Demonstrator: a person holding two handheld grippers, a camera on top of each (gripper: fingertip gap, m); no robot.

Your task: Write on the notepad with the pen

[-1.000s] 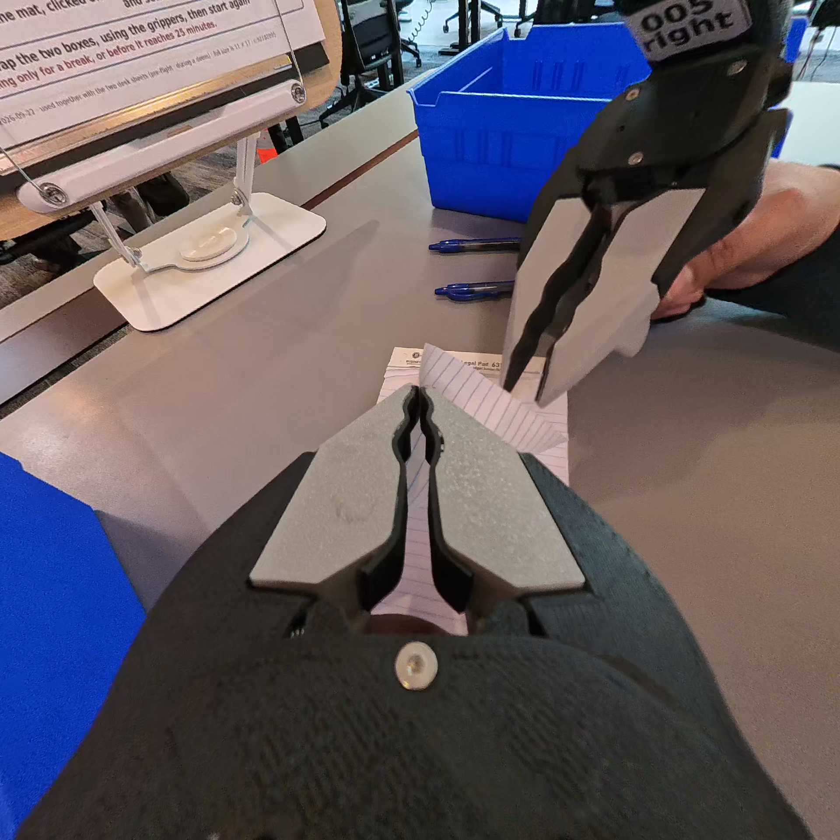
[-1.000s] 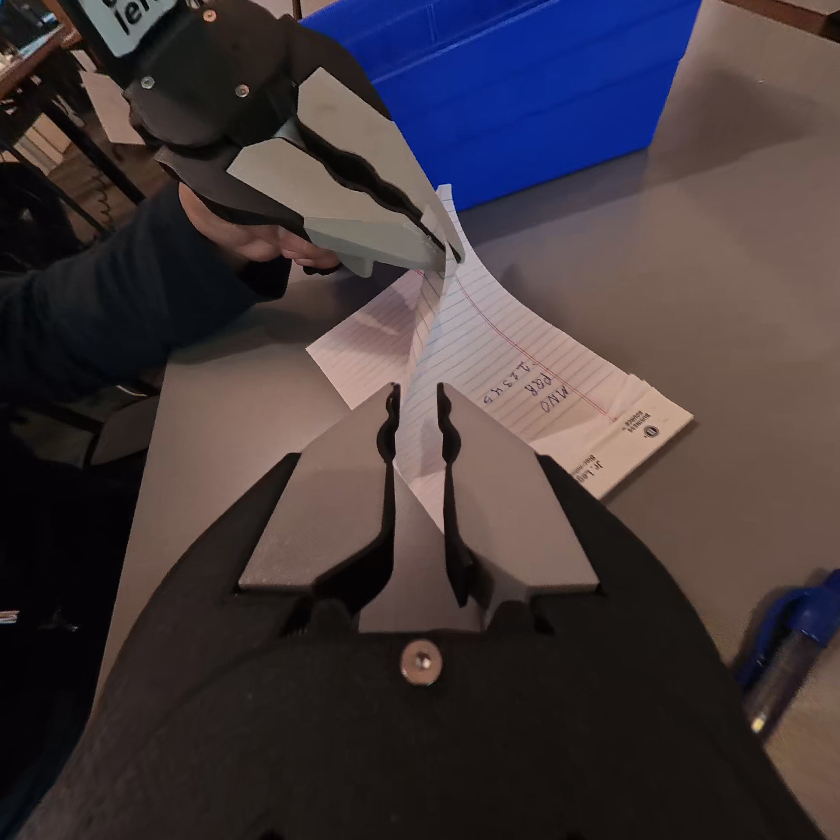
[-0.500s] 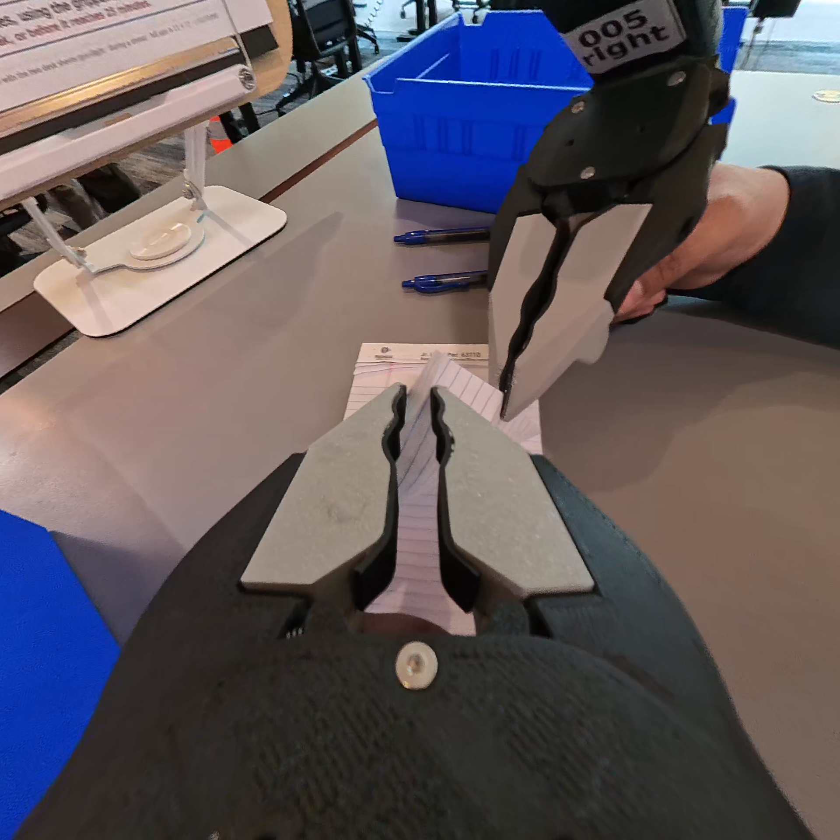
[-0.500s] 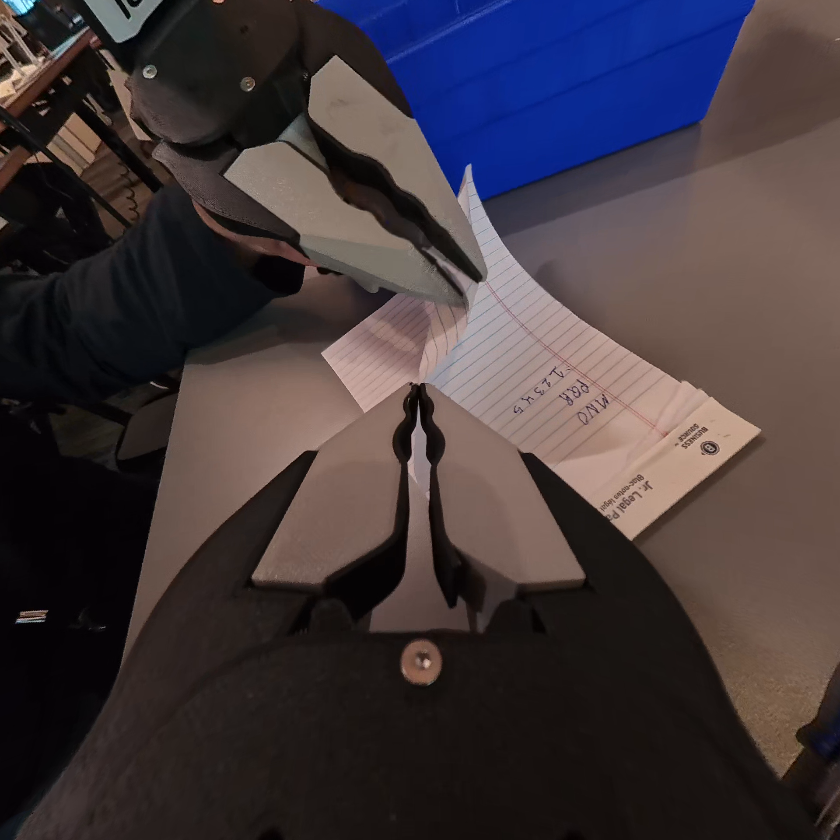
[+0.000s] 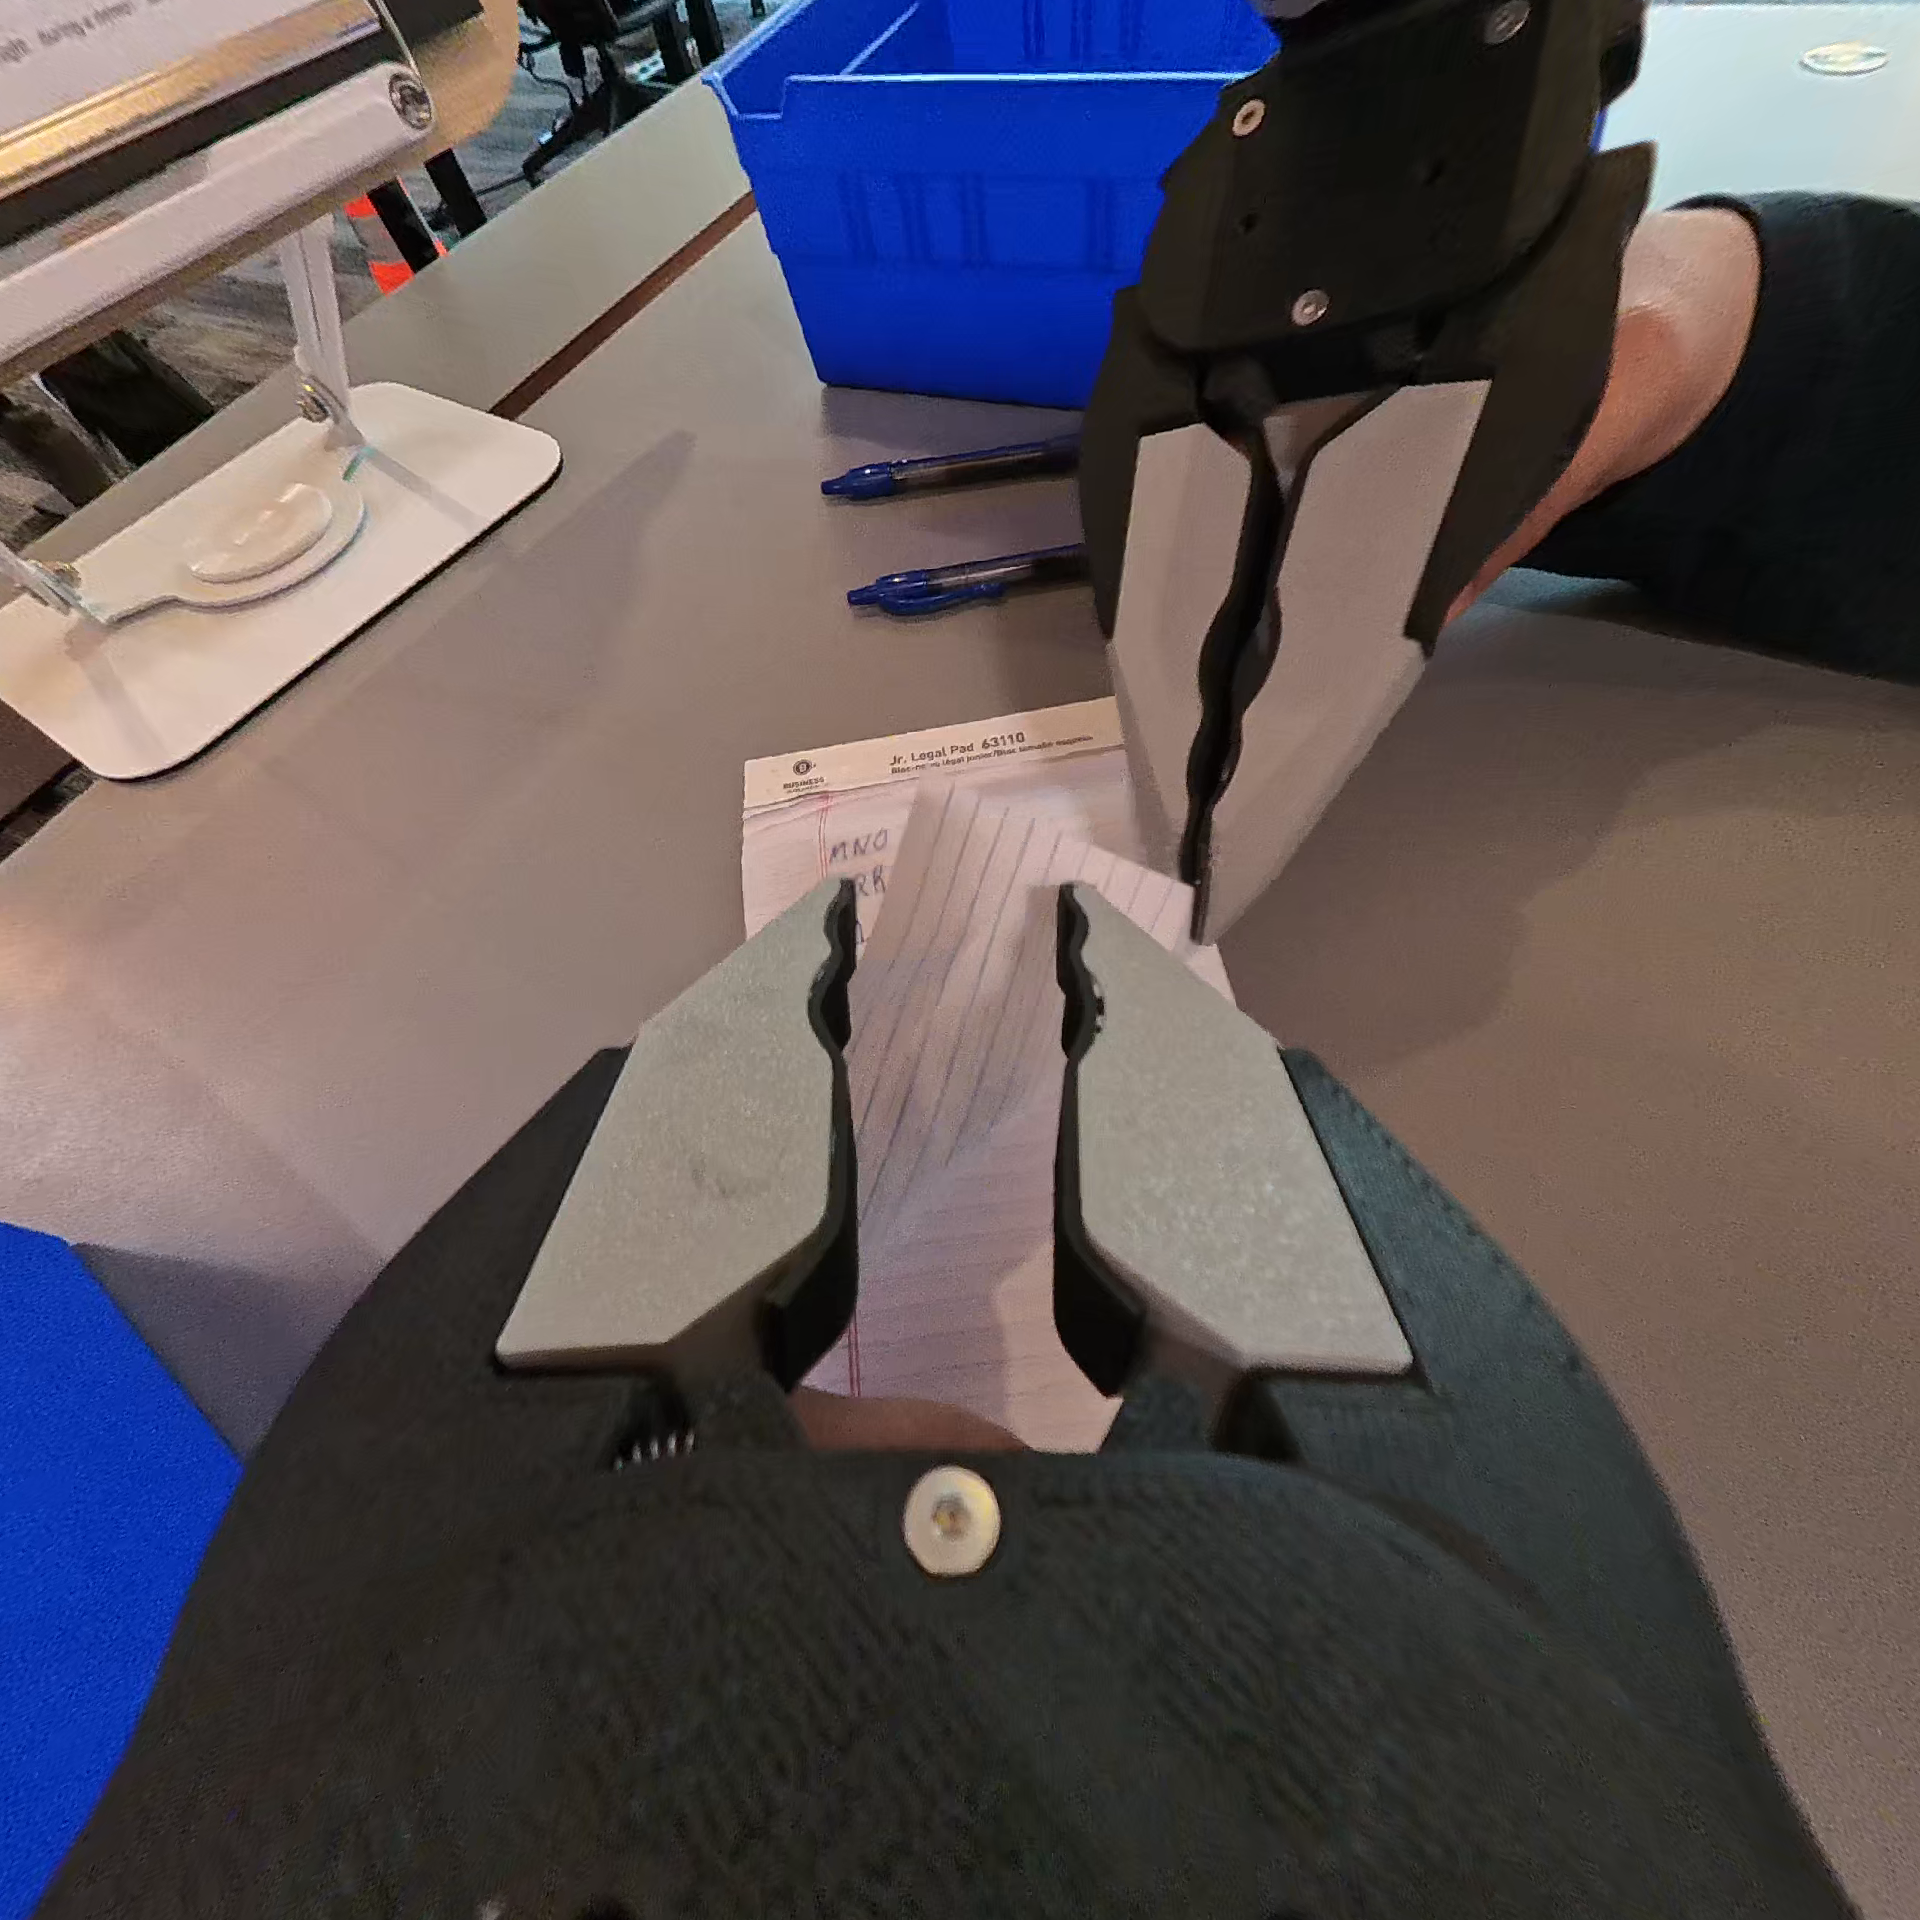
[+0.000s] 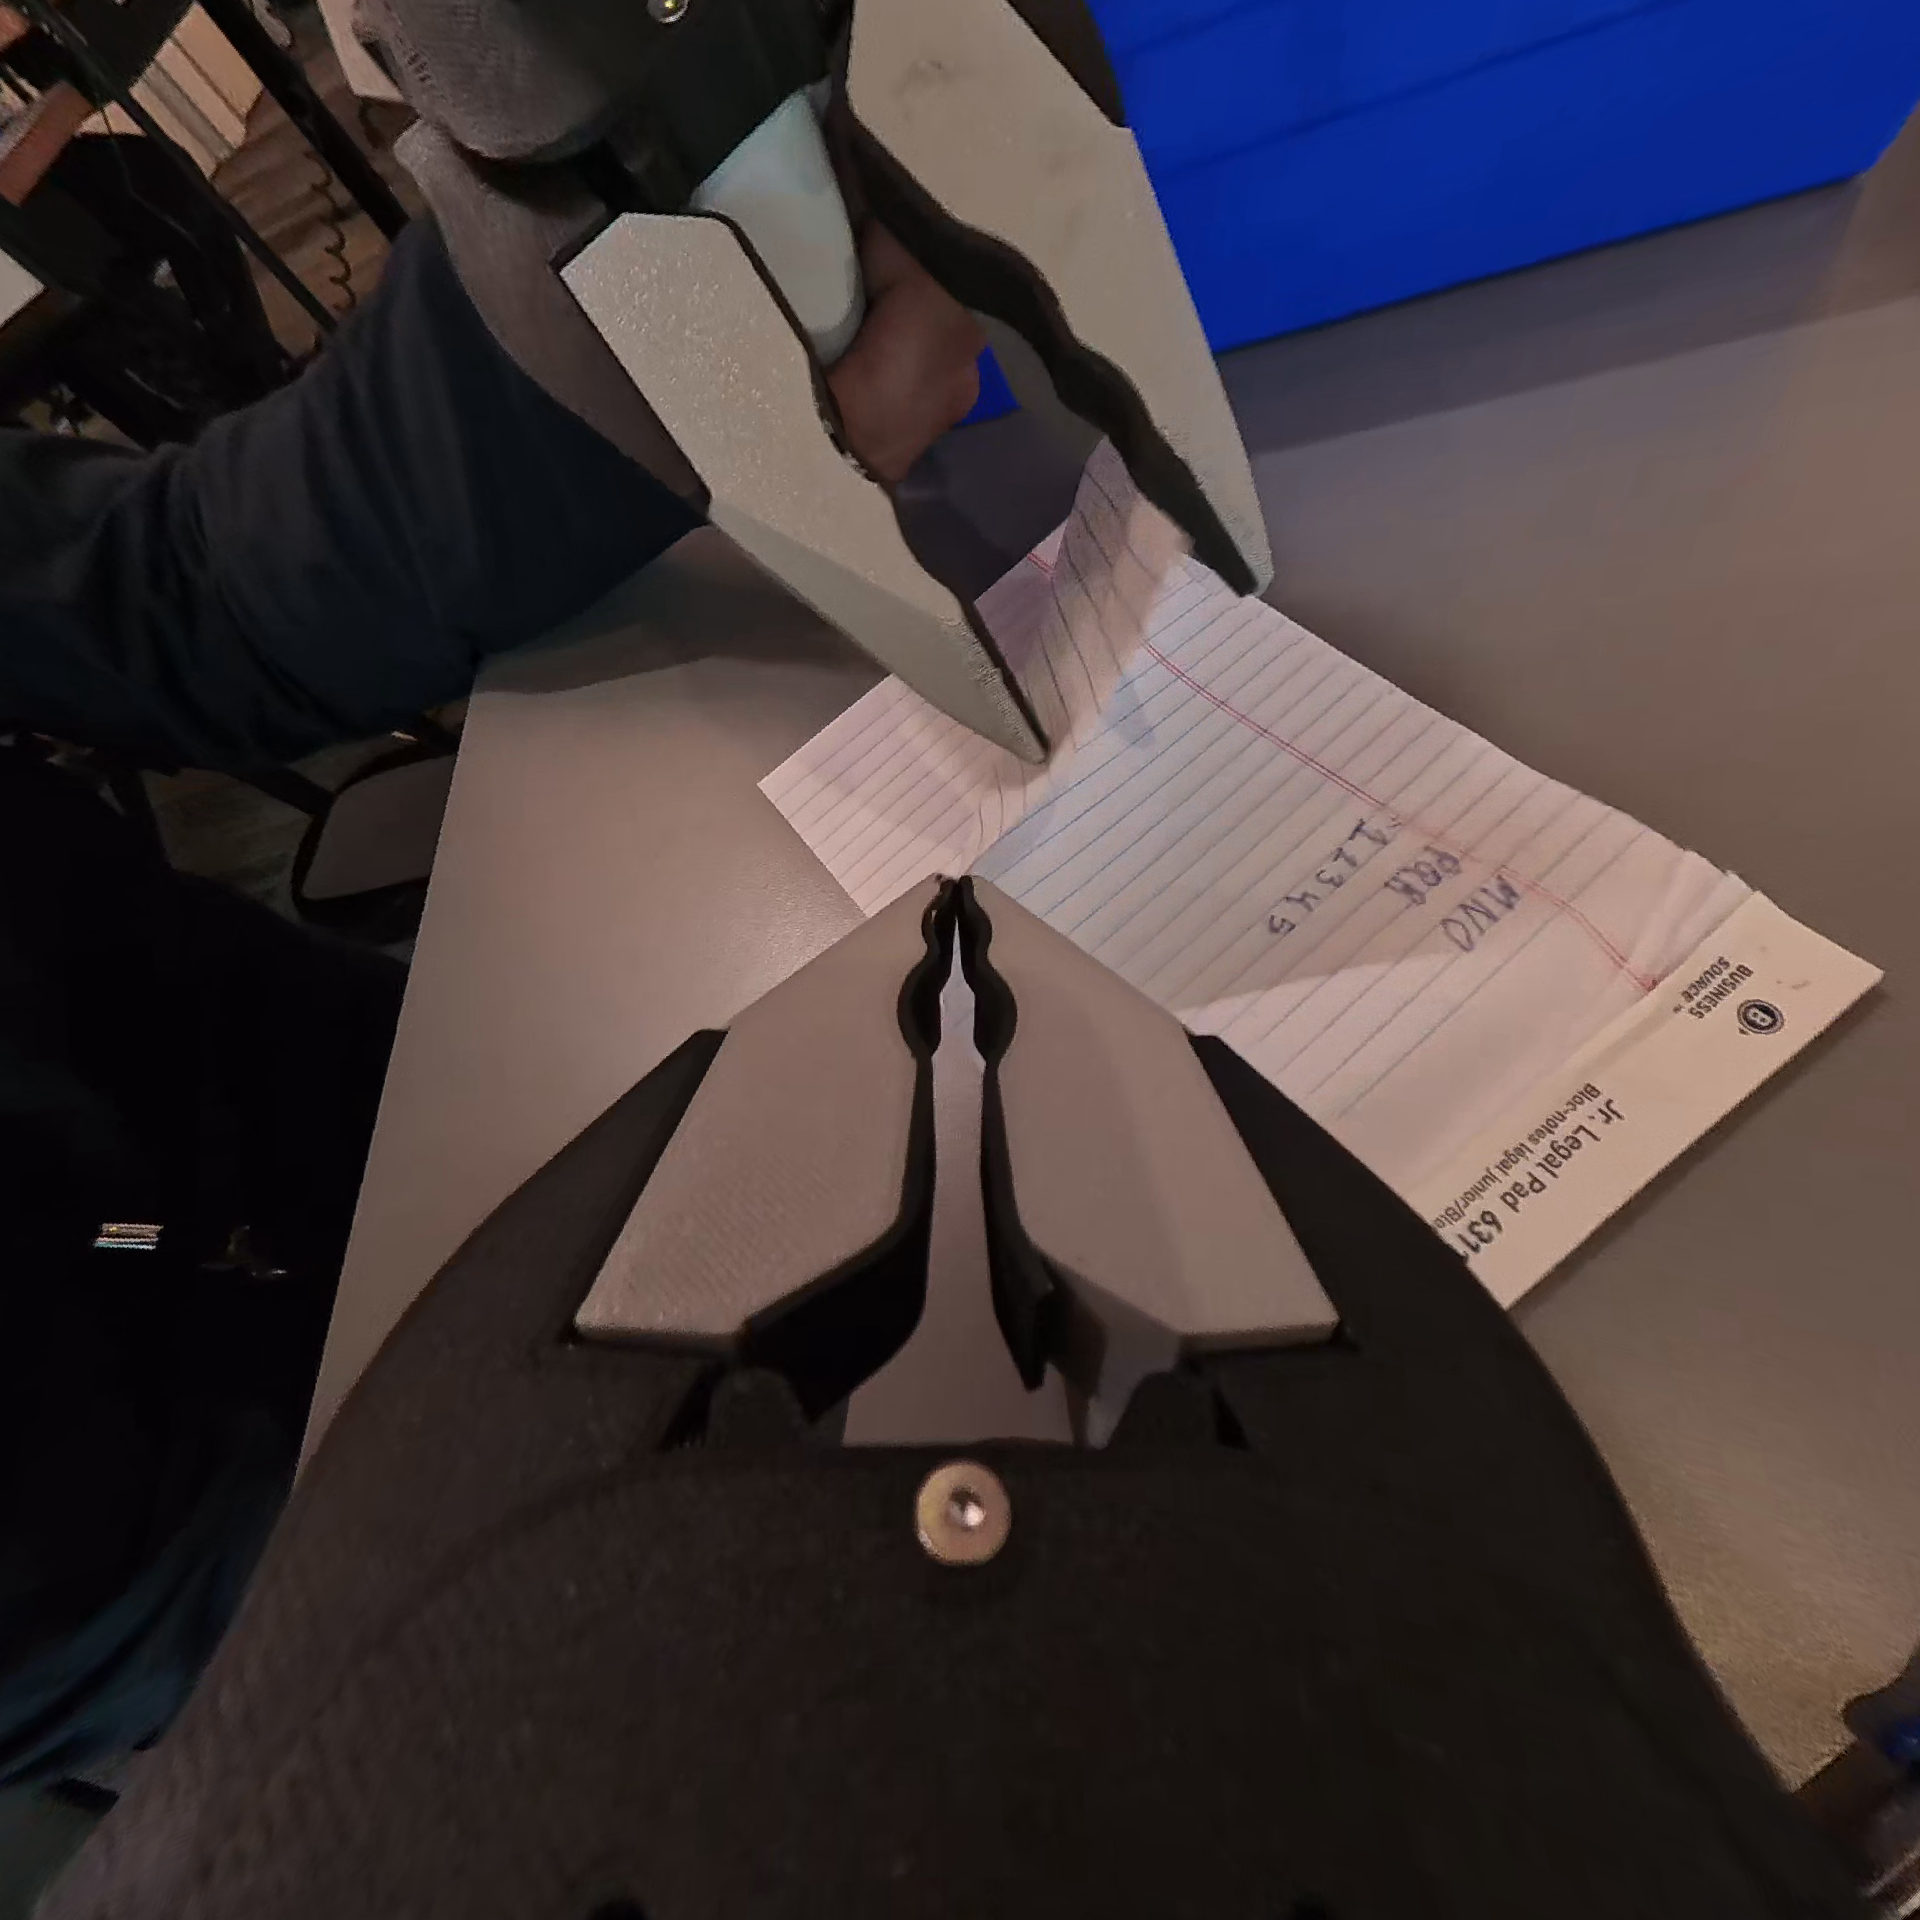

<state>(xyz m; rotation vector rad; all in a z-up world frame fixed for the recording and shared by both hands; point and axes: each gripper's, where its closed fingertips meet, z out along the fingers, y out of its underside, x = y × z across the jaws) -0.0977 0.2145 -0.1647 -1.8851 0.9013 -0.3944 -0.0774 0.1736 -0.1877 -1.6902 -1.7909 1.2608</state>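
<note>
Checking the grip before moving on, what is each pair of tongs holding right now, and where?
Right tongs pinch the top sheet's corner; left tongs are open, holding nothing.

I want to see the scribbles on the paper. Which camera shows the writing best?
The right wrist view: the handwriting lies in the open on the notepad, all rows visible. In the left wrist view, a curled sheet and the left gripper cover most of it.

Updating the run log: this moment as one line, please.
left gripper open, lifted top sheet between fingers | right gripper shut on top sheet edge | notepad flat on table | both blue pens lying ungrasped
</note>
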